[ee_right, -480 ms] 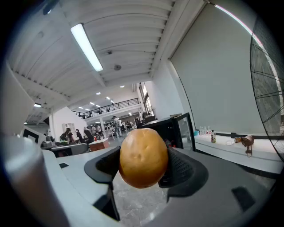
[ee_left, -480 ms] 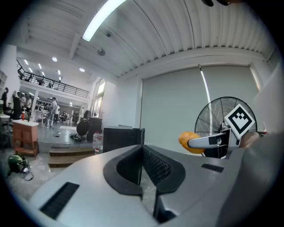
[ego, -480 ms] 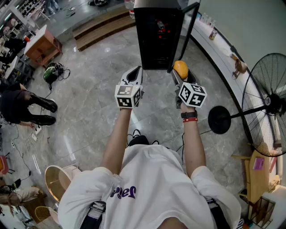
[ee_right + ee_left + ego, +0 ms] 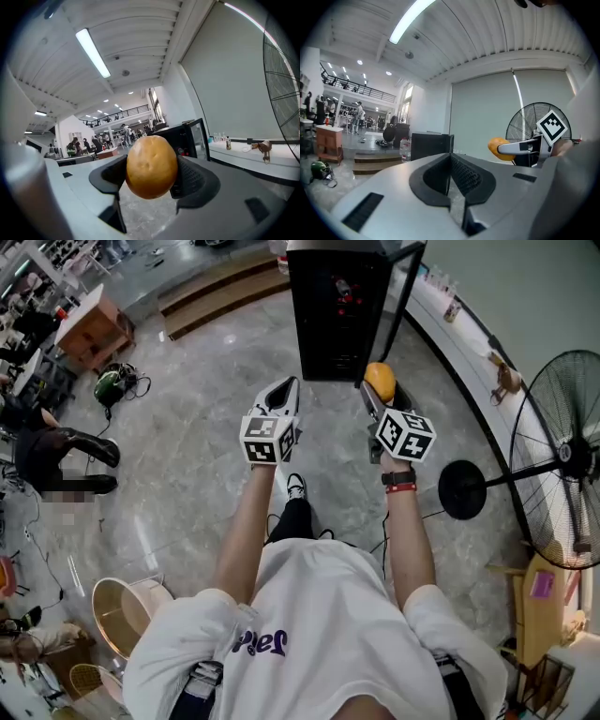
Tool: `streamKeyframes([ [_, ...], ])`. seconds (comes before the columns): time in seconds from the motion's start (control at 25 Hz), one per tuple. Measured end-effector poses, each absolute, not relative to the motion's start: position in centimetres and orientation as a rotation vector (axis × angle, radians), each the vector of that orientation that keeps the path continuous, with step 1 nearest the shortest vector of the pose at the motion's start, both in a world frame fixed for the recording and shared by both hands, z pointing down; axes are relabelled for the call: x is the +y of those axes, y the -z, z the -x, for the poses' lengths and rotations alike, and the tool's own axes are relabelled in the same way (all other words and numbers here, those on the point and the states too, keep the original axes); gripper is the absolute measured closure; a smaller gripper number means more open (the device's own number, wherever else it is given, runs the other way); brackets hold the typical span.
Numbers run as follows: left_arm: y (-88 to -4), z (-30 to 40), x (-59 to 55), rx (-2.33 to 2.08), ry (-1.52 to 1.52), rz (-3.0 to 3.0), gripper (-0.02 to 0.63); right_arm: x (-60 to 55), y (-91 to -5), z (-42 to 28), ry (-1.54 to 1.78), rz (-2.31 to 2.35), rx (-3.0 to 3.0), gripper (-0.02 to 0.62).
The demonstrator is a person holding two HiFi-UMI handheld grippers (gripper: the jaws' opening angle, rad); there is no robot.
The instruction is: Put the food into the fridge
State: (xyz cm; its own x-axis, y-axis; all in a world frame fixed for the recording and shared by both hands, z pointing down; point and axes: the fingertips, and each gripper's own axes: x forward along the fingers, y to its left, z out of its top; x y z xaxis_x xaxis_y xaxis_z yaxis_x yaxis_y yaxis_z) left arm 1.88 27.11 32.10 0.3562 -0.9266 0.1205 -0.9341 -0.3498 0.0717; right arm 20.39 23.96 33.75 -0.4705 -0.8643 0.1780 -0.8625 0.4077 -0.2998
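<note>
Head view: left gripper (image 4: pixel 286 388) is held out with its jaws pressed together and nothing between them. Ahead of both grippers stands the black fridge (image 4: pixel 337 315), its door swung open on the right-hand side. Right gripper (image 4: pixel 378 393) pinches the orange food (image 4: pixel 379 381) at its jaw tips, pads wide apart on either flank. In the right gripper view the food is egg-shaped, its long axis upright, crossways to the squeeze.

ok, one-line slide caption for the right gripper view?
Right gripper holds a potato between its fingers, aimed at the black fridge with its door open.
</note>
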Motion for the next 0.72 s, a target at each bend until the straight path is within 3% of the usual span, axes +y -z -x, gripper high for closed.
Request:
streamKeyframes([
  [0.72, -33.1, 3.1, 13.3, -1.659, -0.059, -2.489, 0.586, 11.0, -35.0, -14.3, 0.62, 1.603, 2.607, 0.256],
])
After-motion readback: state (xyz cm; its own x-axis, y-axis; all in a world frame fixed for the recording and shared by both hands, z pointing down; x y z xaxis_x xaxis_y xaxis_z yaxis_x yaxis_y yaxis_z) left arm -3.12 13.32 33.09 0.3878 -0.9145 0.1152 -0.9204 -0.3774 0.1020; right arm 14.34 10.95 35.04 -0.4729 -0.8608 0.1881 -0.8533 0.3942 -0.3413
